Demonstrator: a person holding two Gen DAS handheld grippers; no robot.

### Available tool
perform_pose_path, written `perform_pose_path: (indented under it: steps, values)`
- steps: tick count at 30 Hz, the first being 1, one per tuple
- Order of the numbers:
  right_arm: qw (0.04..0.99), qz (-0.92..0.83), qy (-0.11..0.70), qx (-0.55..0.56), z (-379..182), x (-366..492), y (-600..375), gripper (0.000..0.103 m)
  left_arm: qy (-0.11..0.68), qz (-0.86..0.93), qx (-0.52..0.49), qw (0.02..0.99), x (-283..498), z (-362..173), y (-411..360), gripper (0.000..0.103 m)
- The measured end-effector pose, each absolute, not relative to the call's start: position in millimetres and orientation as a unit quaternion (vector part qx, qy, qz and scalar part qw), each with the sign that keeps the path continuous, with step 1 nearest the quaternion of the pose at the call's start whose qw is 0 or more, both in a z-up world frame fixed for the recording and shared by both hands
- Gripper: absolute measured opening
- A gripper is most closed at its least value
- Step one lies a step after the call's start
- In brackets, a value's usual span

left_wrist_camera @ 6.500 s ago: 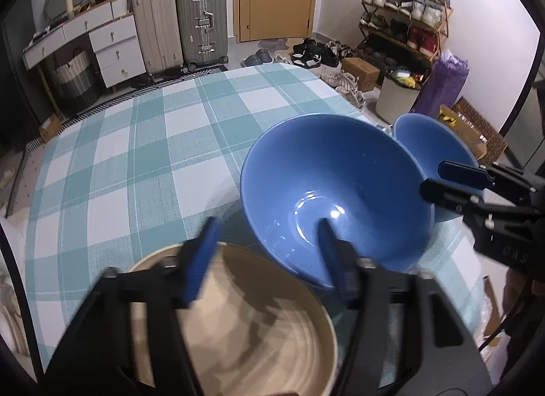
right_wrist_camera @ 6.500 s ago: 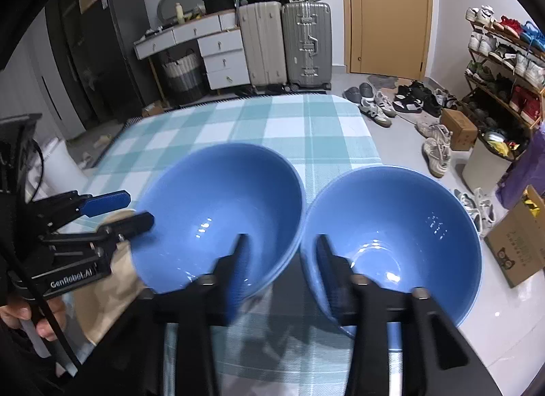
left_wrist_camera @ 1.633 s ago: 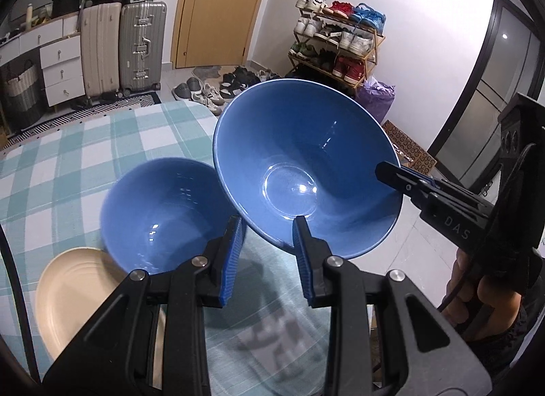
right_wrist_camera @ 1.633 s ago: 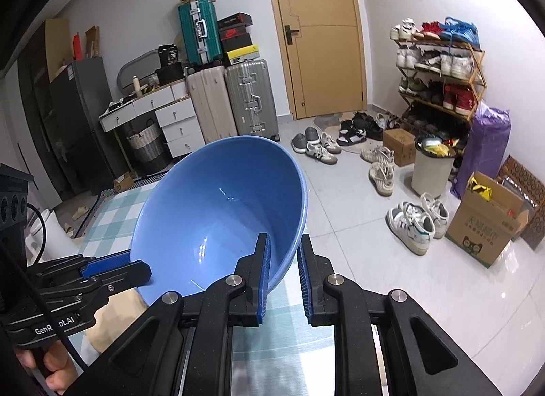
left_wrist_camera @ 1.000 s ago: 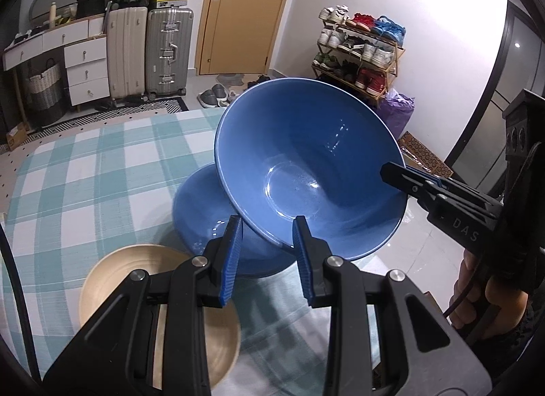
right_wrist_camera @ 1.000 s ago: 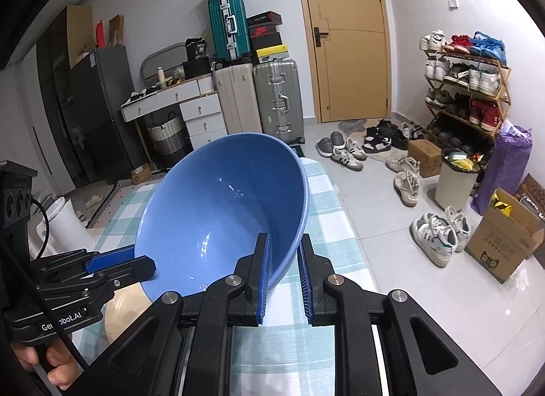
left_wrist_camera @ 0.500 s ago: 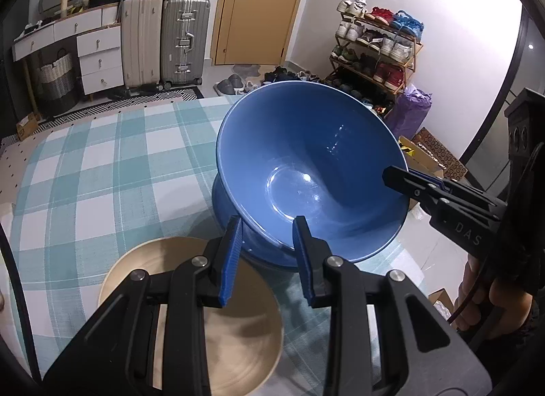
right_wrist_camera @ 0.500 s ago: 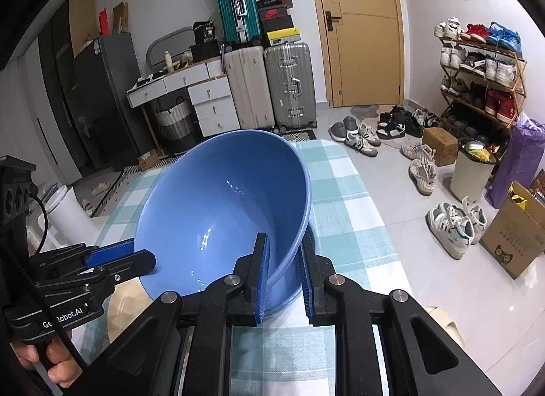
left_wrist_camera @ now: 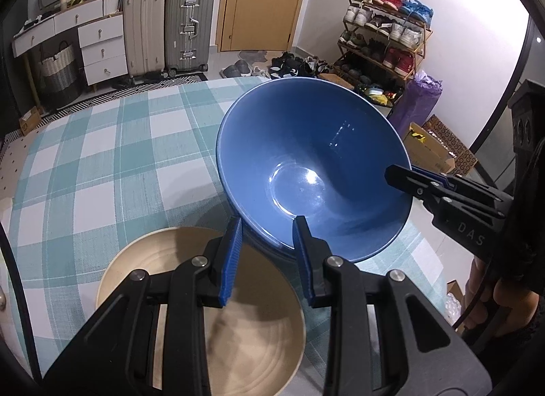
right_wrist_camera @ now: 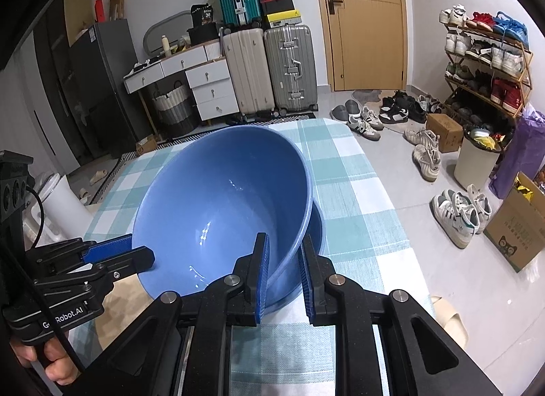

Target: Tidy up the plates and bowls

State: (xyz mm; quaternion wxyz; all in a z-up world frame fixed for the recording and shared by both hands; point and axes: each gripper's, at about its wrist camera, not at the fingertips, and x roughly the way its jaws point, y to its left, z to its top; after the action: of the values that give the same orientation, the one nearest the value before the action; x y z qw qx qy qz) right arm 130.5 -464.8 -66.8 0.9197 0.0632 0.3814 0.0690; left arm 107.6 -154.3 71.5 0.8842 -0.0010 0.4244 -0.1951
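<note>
Left wrist view: my left gripper has its jaws parted, straddling the near rim of the top bowl without pinching it. The plate lies directly beneath the fingers, on the table.

Right wrist view: my right gripper has loosened; the top bowl's rim stands between its jaws, nested tilted in the lower bowl. Both bowls lie straight ahead; my judgement is a straight pull-back clears the rim.
</note>
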Motion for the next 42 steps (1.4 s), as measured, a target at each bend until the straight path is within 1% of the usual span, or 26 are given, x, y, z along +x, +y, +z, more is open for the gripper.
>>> perform_pose_path:
  steps: [16, 26, 31, 39, 42]
  values:
    - [0.914, 0.059, 0.4, 0.042, -94.6, 139.2, -466.3, 0.018, 0.427, -0.169, 0.048, 0.887, 122.7, 44.6, -173.0, 0.027]
    - [0.915, 0.047, 0.401, 0.024, -100.0, 137.5, -458.2, 0.019, 0.432, -0.169, 0.049, 0.885, 126.8, 38.1, -172.0, 0.027]
    - [0.913, 0.042, 0.404, 0.017, -101.2, 138.3, -459.0, 0.022, 0.435, -0.173, 0.041, 0.883, 129.0, 37.2, -171.4, 0.027]
    - [0.914, 0.039, 0.405, 0.013, -99.3, 137.9, -463.9, 0.024, 0.437, -0.178, 0.027, 0.881, 134.5, 33.0, -162.8, 0.027]
    - [0.914, 0.039, 0.405, 0.014, -99.0, 137.3, -463.6, 0.027, 0.44, -0.18, 0.018, 0.88, 135.3, 31.9, -159.5, 0.028]
